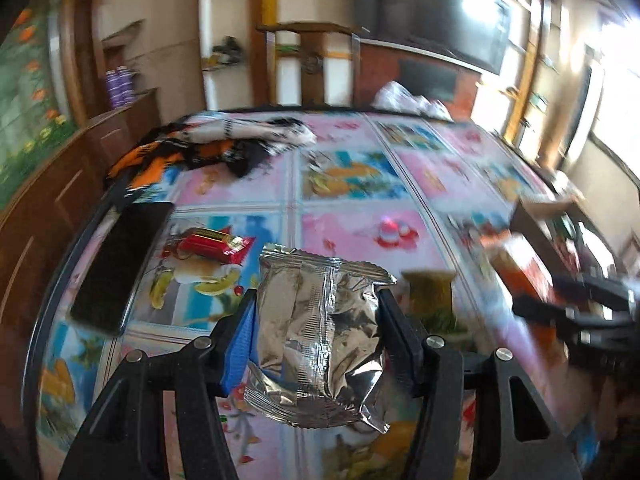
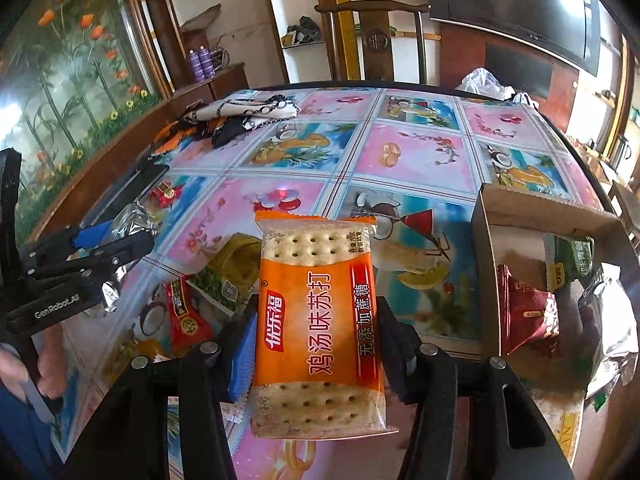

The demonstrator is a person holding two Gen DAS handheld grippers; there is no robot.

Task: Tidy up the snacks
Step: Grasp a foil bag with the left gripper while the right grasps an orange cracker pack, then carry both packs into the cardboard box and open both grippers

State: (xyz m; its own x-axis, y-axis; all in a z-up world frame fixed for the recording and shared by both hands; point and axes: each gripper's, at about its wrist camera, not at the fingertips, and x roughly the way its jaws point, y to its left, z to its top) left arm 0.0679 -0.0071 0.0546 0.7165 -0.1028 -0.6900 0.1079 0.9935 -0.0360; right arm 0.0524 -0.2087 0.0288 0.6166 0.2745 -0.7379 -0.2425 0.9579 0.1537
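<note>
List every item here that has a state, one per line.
left gripper: shut on silver packet, lifted
right gripper: shut on orange cracker packet, lifted
cardboard box: open, holding snacks
red snack bar: lying on table
phone: screen dark, lying flat

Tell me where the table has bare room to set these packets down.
Bare: mid-table, between the scarf and the cardboard box; also the far right squares by the plastic bag. Crowded: the near left, around the phone, red packet and green packet.

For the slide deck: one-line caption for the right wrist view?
Right gripper holds an orange cracker packet above the table, cardboard box of snacks alongside.
</note>
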